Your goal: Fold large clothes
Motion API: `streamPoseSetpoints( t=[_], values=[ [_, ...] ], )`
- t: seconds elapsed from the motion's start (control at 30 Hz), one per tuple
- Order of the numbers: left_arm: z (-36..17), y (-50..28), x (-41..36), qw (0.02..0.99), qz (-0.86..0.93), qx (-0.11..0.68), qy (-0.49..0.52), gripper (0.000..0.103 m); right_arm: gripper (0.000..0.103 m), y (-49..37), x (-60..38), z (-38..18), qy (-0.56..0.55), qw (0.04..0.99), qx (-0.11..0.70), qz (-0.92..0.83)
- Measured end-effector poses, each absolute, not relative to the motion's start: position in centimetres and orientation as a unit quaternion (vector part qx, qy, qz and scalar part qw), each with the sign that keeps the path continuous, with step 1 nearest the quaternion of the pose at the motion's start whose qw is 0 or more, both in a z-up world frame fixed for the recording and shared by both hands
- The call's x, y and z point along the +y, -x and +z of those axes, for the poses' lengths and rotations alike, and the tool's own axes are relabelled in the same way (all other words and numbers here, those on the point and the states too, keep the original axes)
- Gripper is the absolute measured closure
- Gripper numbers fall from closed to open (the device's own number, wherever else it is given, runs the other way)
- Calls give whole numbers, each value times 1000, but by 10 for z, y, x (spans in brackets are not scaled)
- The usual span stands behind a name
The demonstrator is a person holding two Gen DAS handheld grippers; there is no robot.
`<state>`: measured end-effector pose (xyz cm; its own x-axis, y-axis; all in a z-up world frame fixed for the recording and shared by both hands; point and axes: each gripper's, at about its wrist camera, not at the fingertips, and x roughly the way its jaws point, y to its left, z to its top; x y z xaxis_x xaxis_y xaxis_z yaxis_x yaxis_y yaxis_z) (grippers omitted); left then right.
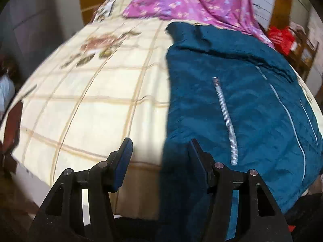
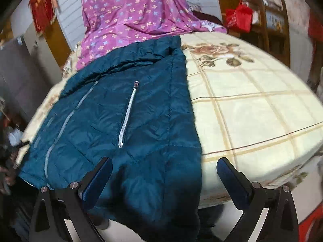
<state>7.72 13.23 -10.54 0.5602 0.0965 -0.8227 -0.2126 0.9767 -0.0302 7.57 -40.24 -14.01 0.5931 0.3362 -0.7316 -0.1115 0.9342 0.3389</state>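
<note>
A dark teal padded jacket (image 1: 232,100) with silver zips lies on a bed, its hem hanging over the near edge. It also shows in the right wrist view (image 2: 125,121). My left gripper (image 1: 160,147) is open at the near bed edge, its jaws straddling the jacket's left edge at the hem. My right gripper (image 2: 164,167) is open, its jaws astride the jacket's right edge near the hem. Neither holds cloth.
The bed has a cream checked cover with rose prints (image 1: 90,92), also in the right wrist view (image 2: 252,104). A purple floral sheet (image 2: 131,16) is heaped at the far end. A wooden chair with a red bag (image 2: 240,16) stands beyond the bed.
</note>
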Motion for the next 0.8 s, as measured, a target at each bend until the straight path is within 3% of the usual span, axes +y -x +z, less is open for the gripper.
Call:
streamPoseSetpoints(
  t=[0.2,0.33,0.43,0.6,0.8],
  values=[
    [-121,-70,155,864,76,480,133,46,0,-80,-404,-147,-169,870,437,157],
    [-122,-55,163,865,79,474,145,33,0,-75,-394,-148,-183,860,434,197],
    [-121,-48,165,867,67,469,156,33,0,-73,-389,-150,-169,863,436,194],
    [-119,-33,152,866,3,468,174,25,0,-72,-383,-151,-171,859,435,210],
    [-117,-26,118,861,-105,470,165,25,0,-70,-381,-152,-162,863,433,203]
  ],
)
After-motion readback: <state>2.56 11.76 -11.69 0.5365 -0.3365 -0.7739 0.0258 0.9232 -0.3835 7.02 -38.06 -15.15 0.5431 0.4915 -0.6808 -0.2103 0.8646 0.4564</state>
